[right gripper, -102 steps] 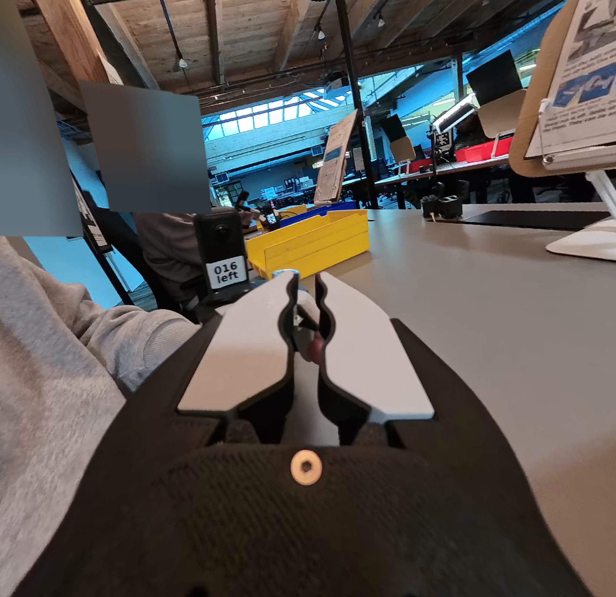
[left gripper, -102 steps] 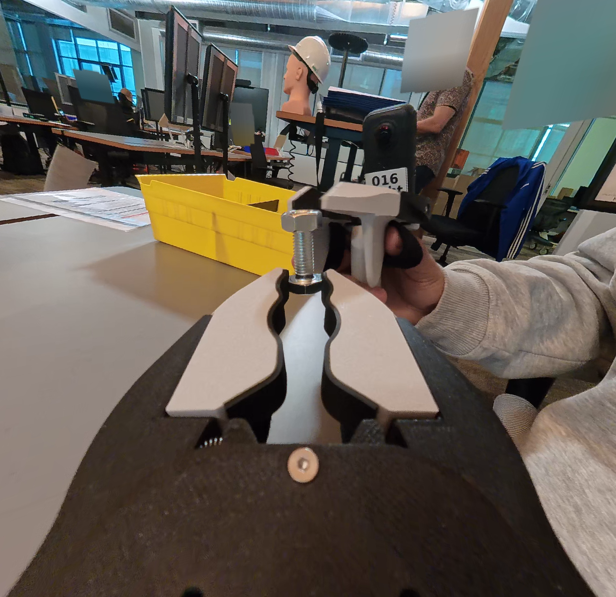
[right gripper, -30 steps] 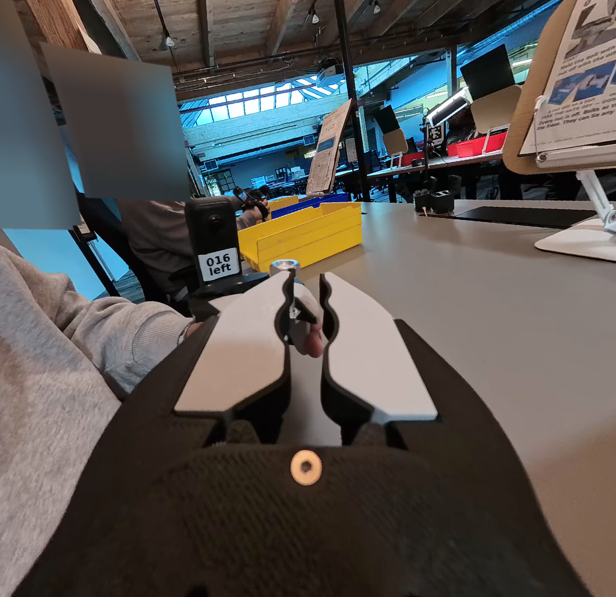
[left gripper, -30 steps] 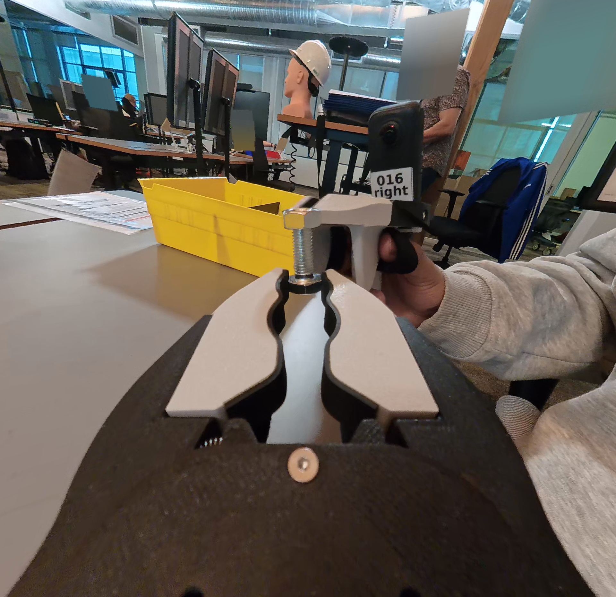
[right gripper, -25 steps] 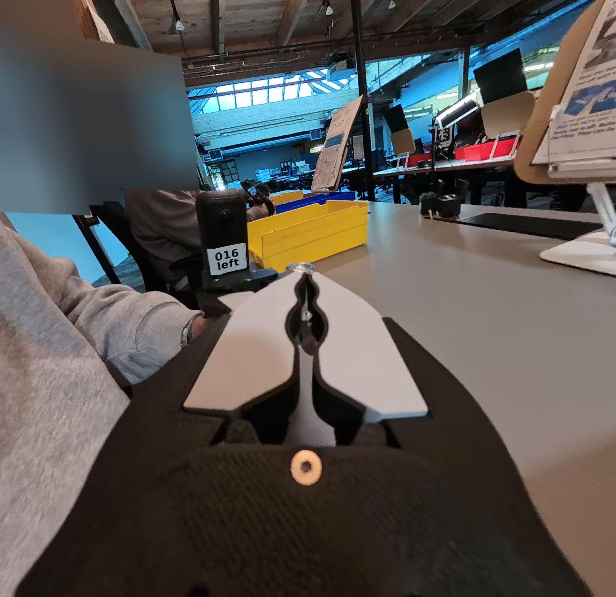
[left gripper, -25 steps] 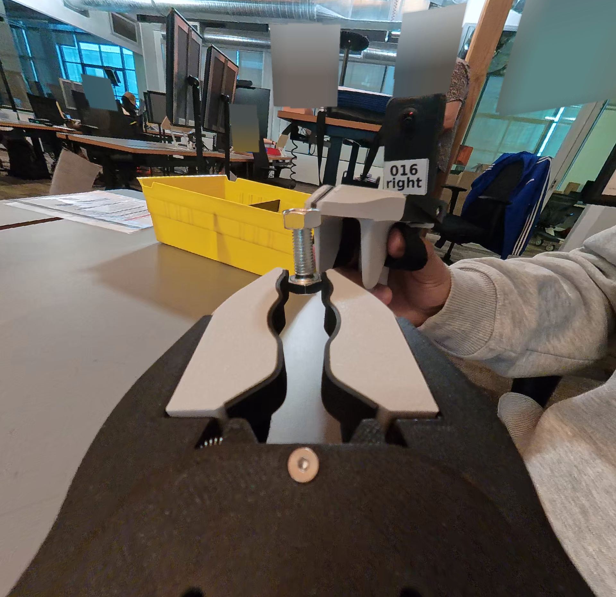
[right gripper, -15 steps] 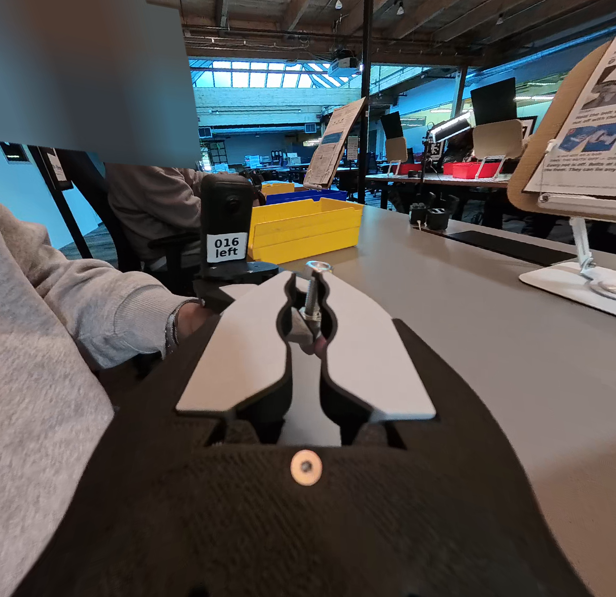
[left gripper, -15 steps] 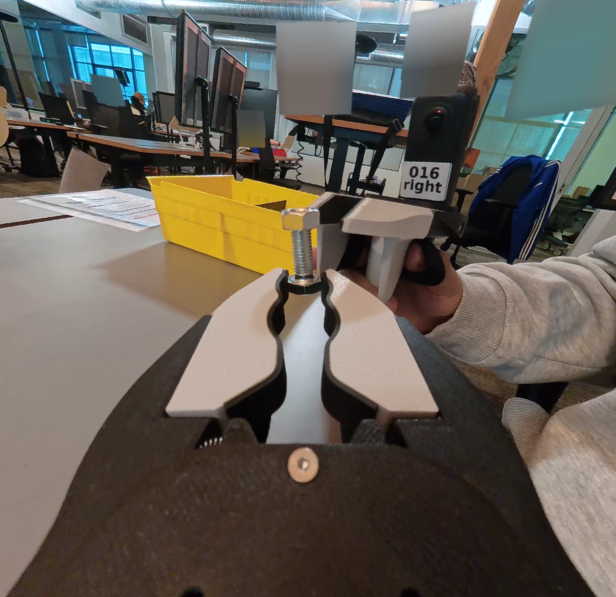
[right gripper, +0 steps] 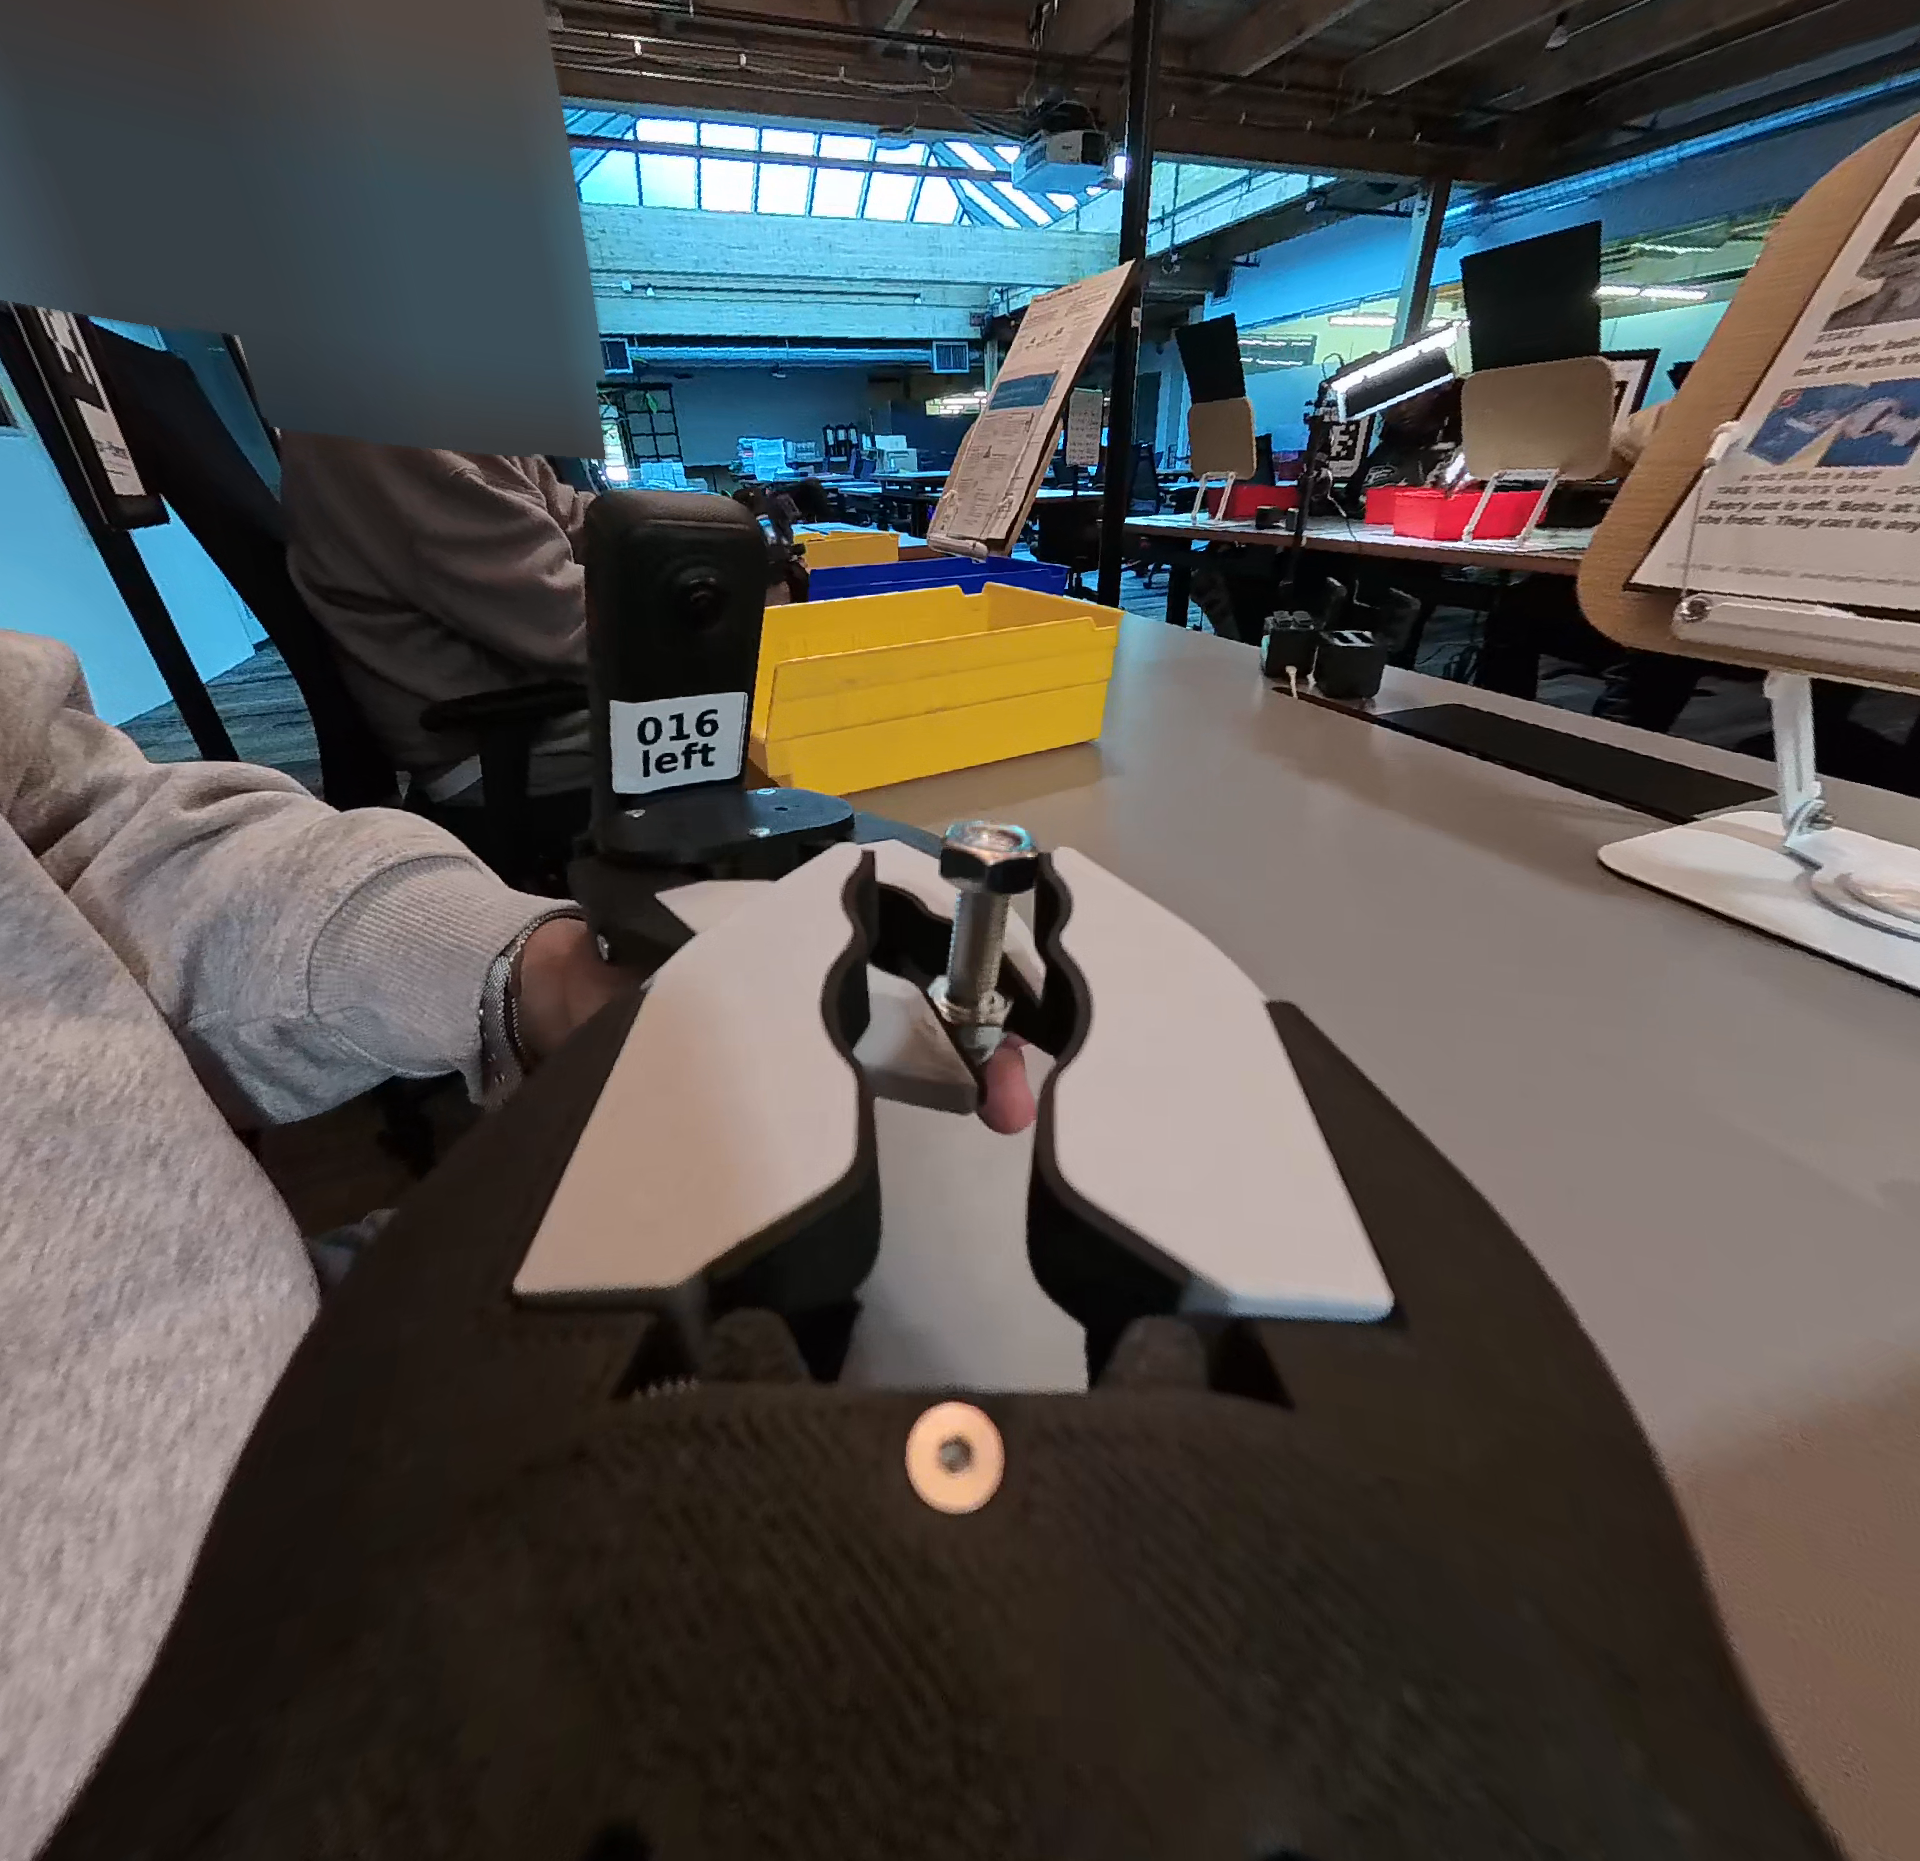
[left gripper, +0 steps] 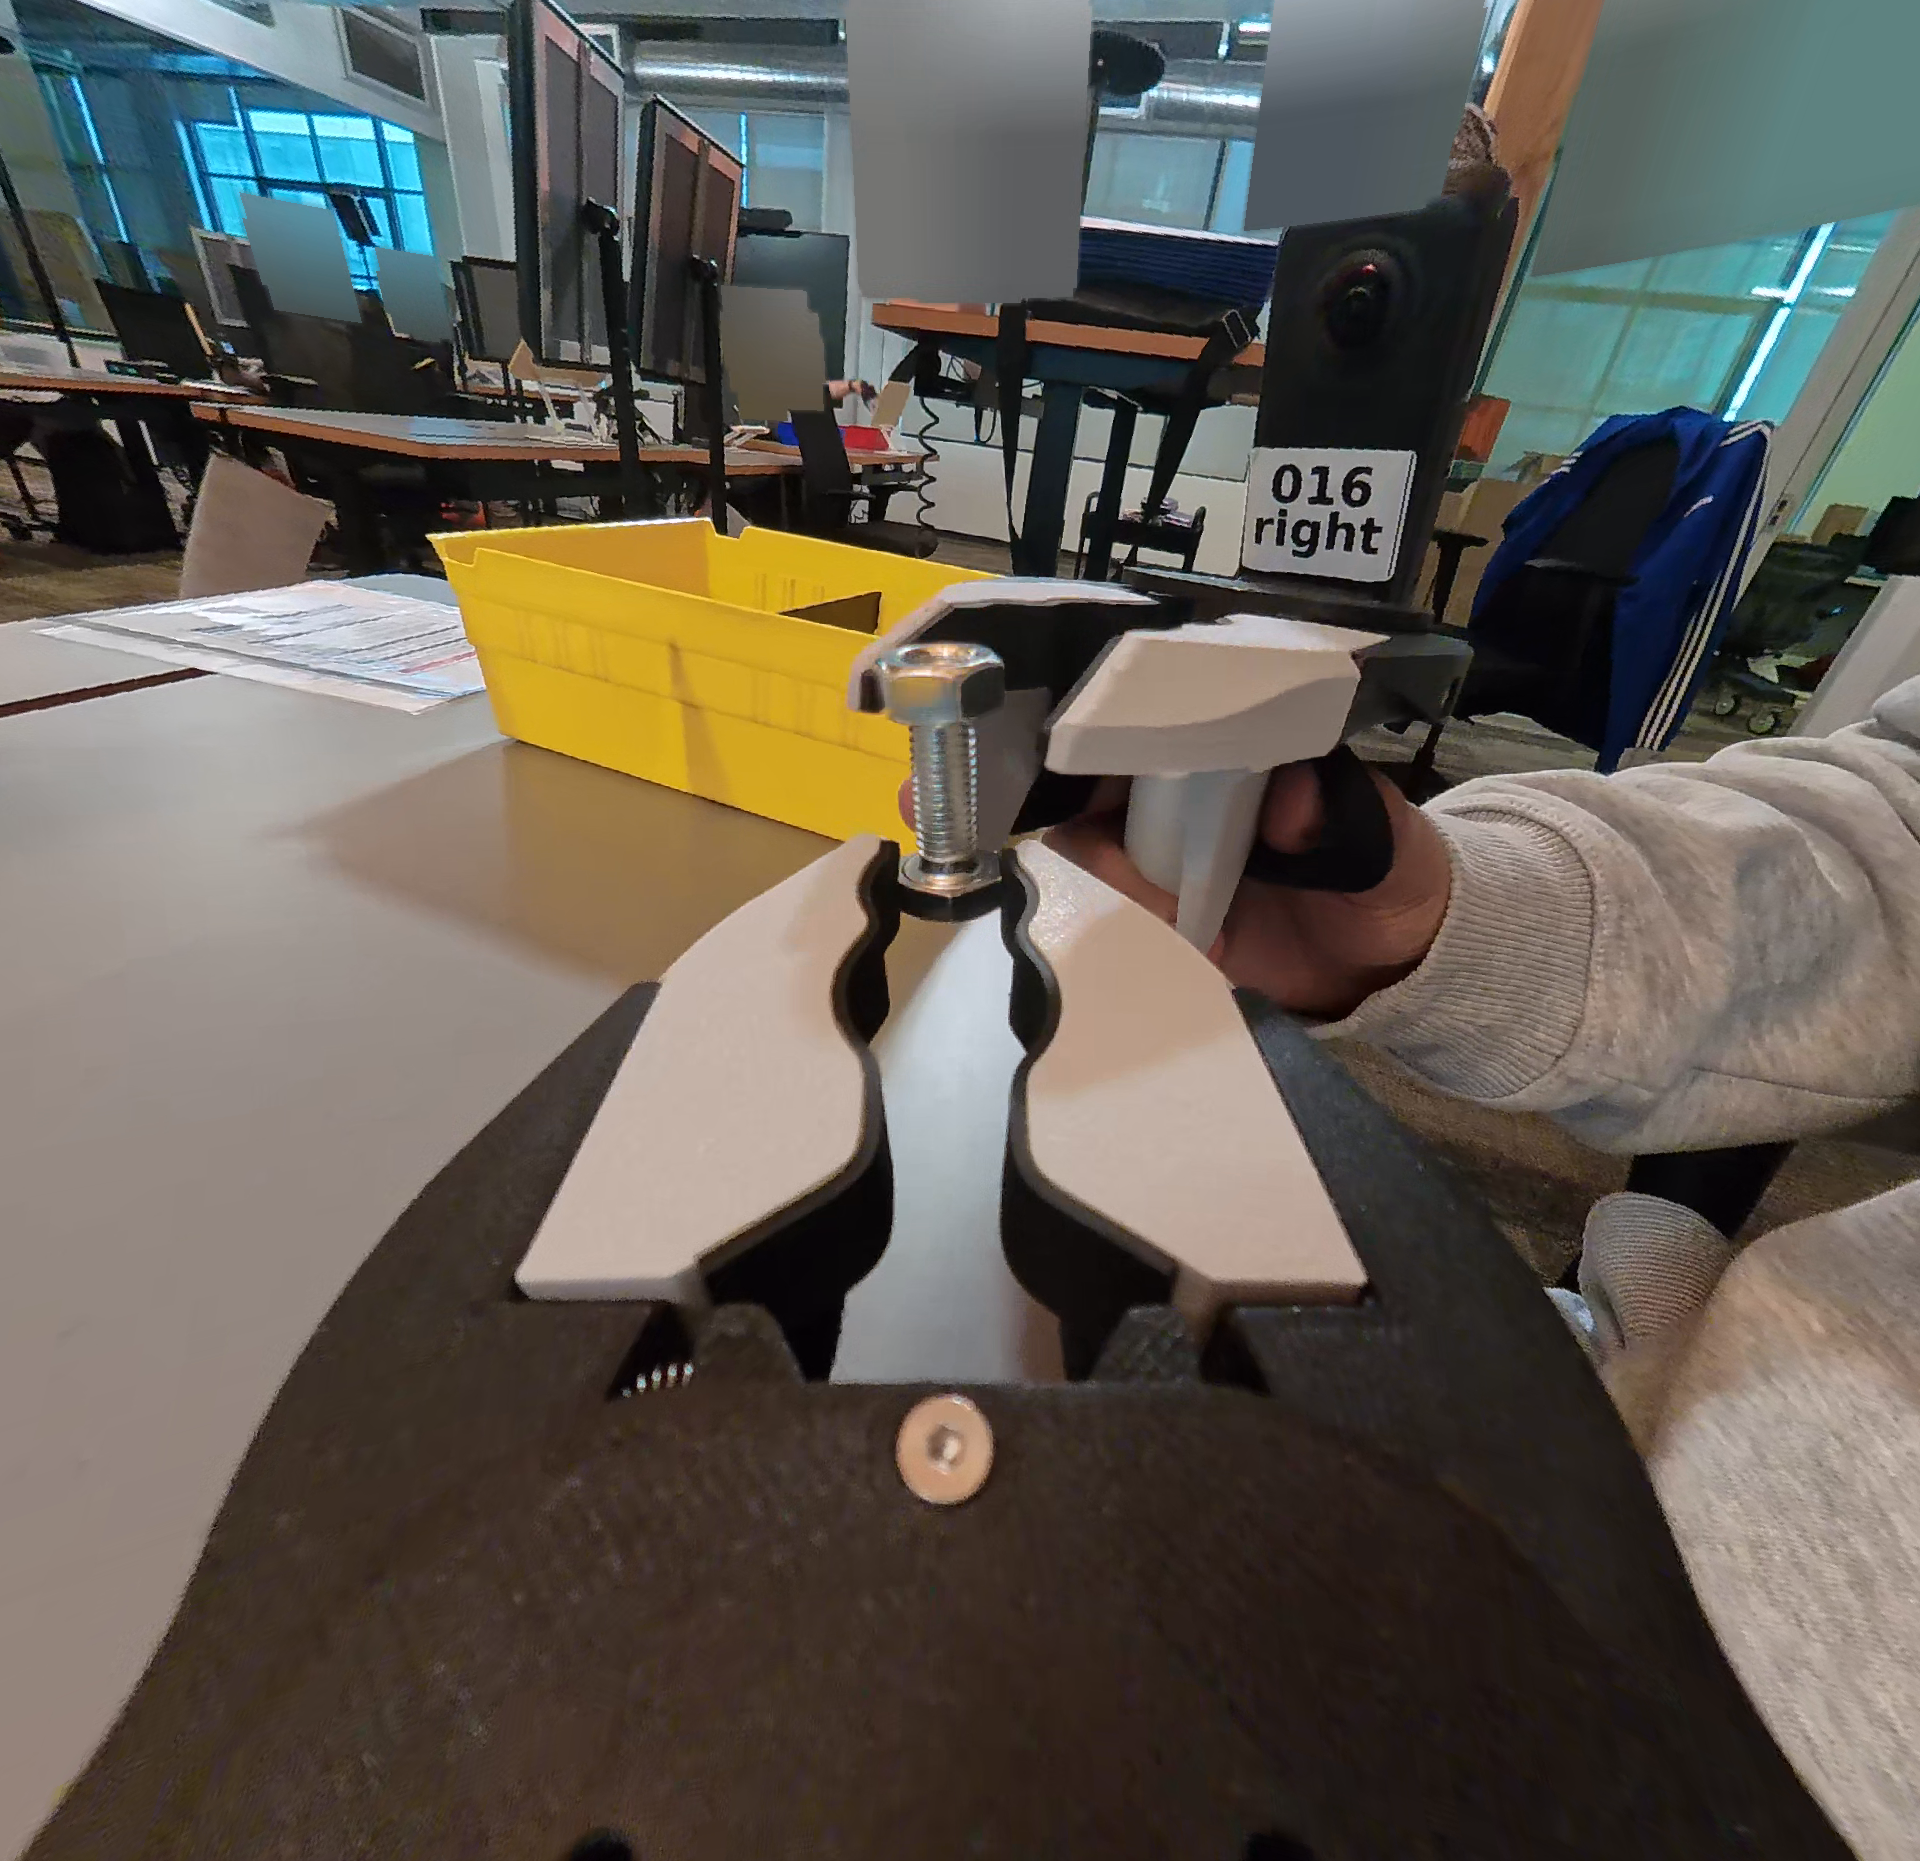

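Note:
A silver hex bolt stands upright with a nut at its lower end. My left gripper is shut on the nut and holds the bolt above the grey table. My right gripper is open, its fingertips either side of the bolt head with gaps showing. In the left wrist view the right gripper comes in from the right, held by a hand in a grey sleeve. In the right wrist view the nut sits in the left gripper, beside a person's fingertip.
A yellow bin stands on the table behind the bolt, and shows in the right wrist view with a blue bin behind it. A document stand with a white base is at the right. A printed sheet lies far left.
The right gripper was shut on the bolt head 0.8 s ago and has opened since. It has tilted level, showing more of the bolt. The left gripper still grips the nut.

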